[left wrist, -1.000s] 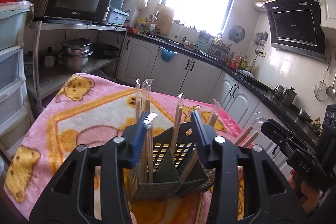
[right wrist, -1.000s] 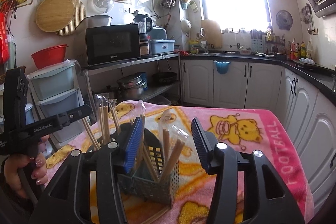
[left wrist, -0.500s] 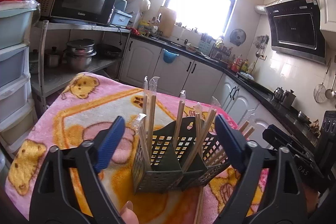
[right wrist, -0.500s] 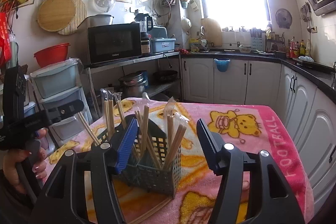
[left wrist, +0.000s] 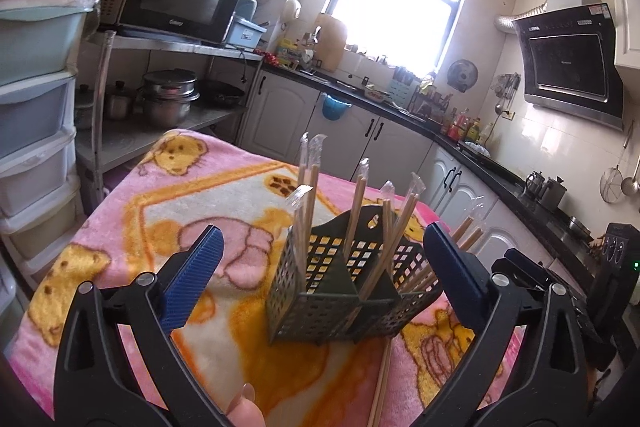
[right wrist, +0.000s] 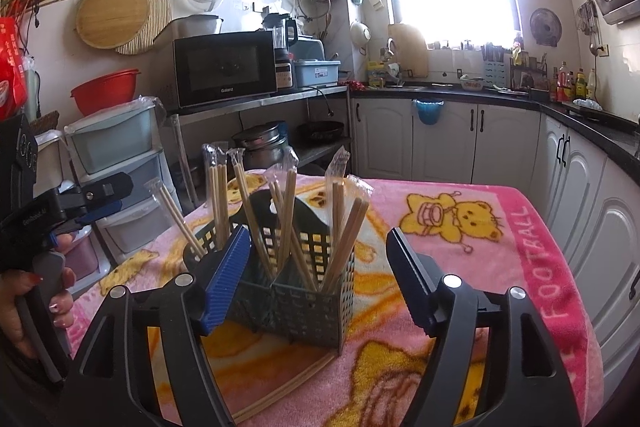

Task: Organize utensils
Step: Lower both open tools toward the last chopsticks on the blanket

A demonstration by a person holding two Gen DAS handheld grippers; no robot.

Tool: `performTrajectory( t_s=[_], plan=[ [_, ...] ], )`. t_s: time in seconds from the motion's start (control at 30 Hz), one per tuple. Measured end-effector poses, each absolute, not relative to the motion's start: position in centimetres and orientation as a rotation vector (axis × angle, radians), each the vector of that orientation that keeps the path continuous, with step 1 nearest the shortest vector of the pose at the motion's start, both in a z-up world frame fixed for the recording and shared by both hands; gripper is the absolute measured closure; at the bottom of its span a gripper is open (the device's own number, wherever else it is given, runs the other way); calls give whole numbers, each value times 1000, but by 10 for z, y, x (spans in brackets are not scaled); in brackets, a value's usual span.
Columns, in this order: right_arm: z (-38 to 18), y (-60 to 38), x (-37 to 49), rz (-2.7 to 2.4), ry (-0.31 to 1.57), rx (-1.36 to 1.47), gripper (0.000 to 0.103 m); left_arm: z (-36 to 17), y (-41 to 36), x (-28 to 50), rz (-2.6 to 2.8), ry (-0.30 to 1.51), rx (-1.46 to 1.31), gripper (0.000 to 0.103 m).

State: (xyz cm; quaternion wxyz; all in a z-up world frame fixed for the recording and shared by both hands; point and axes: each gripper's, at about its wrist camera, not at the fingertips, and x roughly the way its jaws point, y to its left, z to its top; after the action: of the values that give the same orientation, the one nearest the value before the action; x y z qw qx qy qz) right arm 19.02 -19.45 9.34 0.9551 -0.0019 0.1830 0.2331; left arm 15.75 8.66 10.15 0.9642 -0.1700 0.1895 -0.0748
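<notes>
In the left wrist view, the left gripper [left wrist: 318,279], which a second ago was closed among the wrapped chopsticks [left wrist: 310,203], is opening wide and empty before the utensil caddy [left wrist: 348,291] on the blanket-covered bench [left wrist: 132,211]. In the right wrist view, the right gripper [right wrist: 316,275] is likewise opening, gripping nothing, so both loads appear delivered; one pair [right wrist: 288,385] lies loose beside the caddy.

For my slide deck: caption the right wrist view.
Opening right gripper, nothing held, faces a chopstick-filled basket on a pink blanket.
</notes>
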Motion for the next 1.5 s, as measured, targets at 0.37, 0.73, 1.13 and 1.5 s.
performTrajectory(
  t_s=[0.37,0.73,1.13,1.5],
  plan=[
    [82,-188,182,485,414,-27,34,81,90,147,-133,443,-350,11],
    [62,-182,180,497,481,-41,34,54,86,142,-123,523,-338,11],
    [35,-174,190,489,584,-61,34,20,95,134,-122,635,-380,11],
    [0,-168,217,475,723,-37,34,-26,97,121,-152,791,-482,24]
  ],
)
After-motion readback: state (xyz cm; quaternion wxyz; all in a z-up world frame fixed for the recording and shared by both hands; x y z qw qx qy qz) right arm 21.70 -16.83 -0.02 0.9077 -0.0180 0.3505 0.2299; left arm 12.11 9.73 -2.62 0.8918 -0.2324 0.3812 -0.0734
